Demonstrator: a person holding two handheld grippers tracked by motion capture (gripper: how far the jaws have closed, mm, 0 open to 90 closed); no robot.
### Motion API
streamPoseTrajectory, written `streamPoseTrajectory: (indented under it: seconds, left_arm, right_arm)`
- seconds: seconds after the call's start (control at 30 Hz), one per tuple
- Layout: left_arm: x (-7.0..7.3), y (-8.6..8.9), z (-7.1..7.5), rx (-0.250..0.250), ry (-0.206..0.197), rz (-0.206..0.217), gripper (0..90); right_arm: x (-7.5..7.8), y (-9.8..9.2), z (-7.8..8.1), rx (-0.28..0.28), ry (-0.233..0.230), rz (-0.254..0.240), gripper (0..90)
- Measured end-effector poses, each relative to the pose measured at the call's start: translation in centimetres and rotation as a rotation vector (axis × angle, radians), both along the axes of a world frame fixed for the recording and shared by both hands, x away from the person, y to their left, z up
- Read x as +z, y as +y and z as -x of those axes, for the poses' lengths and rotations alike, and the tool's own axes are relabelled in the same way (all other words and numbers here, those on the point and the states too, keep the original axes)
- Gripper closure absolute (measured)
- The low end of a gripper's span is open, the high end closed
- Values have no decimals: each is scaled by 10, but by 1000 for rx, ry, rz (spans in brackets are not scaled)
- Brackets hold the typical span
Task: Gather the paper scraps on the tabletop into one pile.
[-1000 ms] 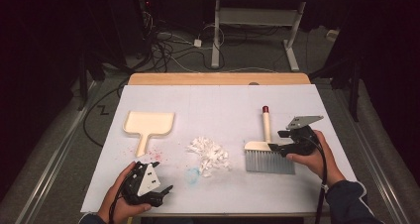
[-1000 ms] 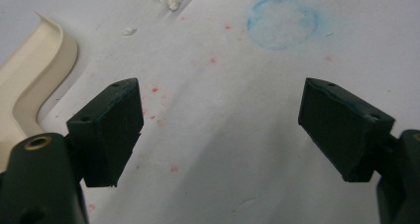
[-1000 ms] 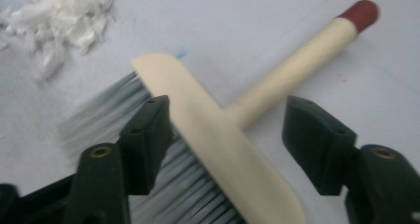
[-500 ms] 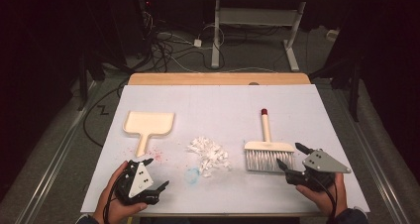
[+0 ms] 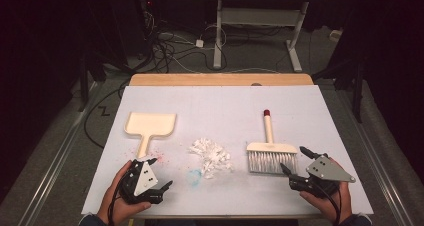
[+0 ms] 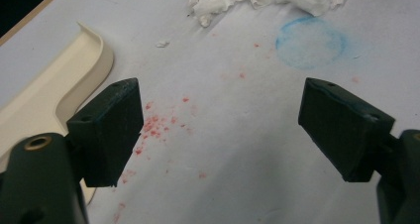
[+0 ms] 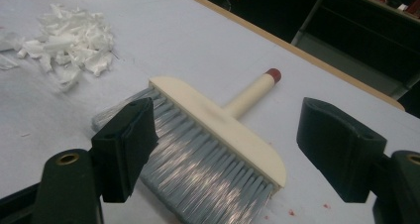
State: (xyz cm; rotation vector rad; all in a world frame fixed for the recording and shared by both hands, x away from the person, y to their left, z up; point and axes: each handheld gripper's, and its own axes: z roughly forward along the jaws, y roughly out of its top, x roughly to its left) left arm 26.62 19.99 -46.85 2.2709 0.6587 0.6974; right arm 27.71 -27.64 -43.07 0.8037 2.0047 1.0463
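High view: on the counter [image 5: 220, 101] a dustpan [image 5: 149, 126] lies left, paper scraps [image 5: 212, 156] in the middle, a brush [image 5: 271, 151] right. Both grippers are held near, left gripper [image 5: 152, 183] and right gripper [image 5: 296, 162].

Left gripper view: jaws are spread wide, empty, beside the dustpan.

Right gripper view: wide empty jaws face the bristles; a careless grab there could scatter scraps.

A white-covered table [image 5: 220, 101] with a wooden far edge carries a cream plastic dustpan [image 5: 149, 126] at left, a pile of white paper scraps [image 5: 212, 157] mid-table, and a cream grey-bristled brush [image 5: 270, 148] at right.
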Motion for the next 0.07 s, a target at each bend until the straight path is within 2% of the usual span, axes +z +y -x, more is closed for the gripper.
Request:
streamPoseTrajectory:
  seconds: [0.07]
  left_arm:
    - [-1,-1,-1,8,1,4,168]
  right_arm:
    - [0,0,-1,2,-4,2,236]
